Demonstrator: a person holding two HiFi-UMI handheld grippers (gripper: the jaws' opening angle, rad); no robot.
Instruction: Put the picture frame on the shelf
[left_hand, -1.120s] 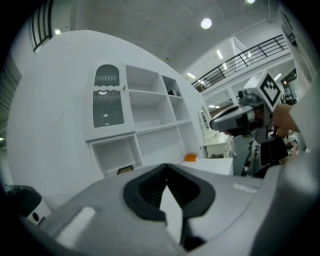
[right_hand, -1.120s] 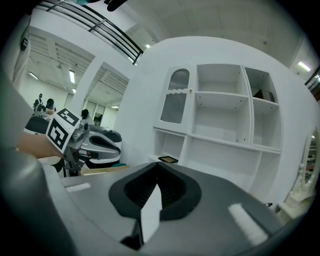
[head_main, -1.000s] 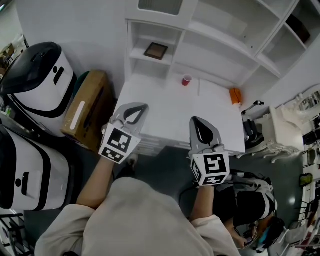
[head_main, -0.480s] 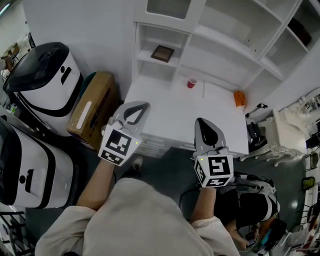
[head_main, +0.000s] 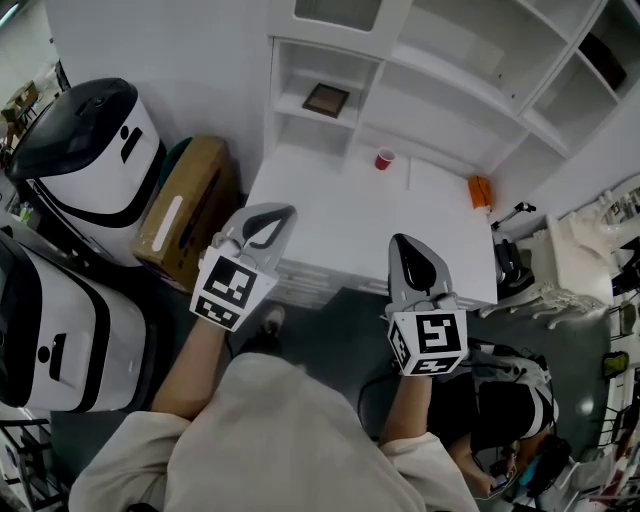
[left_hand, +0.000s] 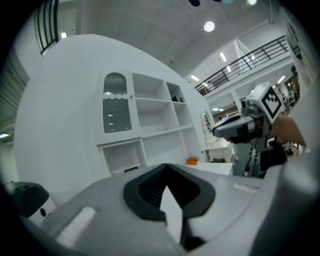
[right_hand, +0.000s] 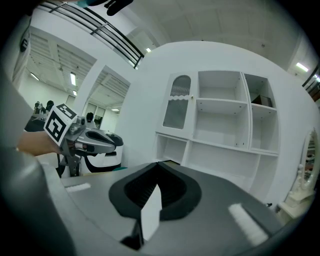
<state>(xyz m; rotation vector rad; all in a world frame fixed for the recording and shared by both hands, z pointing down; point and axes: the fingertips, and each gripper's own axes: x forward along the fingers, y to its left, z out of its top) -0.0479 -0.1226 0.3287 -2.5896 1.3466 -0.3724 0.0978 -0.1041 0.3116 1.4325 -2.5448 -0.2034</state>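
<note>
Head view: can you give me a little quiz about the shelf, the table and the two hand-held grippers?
1. True or false: the picture frame lies inside a shelf compartment.
2. What colour is the cup on the table? A red, B blue, C green.
3. Fill in: the left hand-held gripper and right hand-held gripper both have jaws that are ____.
Key: 1 true; 2 A; 3 shut.

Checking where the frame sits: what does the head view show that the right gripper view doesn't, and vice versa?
Head view only: the red cup and orange object on the table, plus a clear look at the picture frame in the lower left compartment of the shelf unit. Right gripper view only: ceiling lights, and the right gripper seen along its shut, empty jaws. Both: the left gripper and that shelf unit.
</note>
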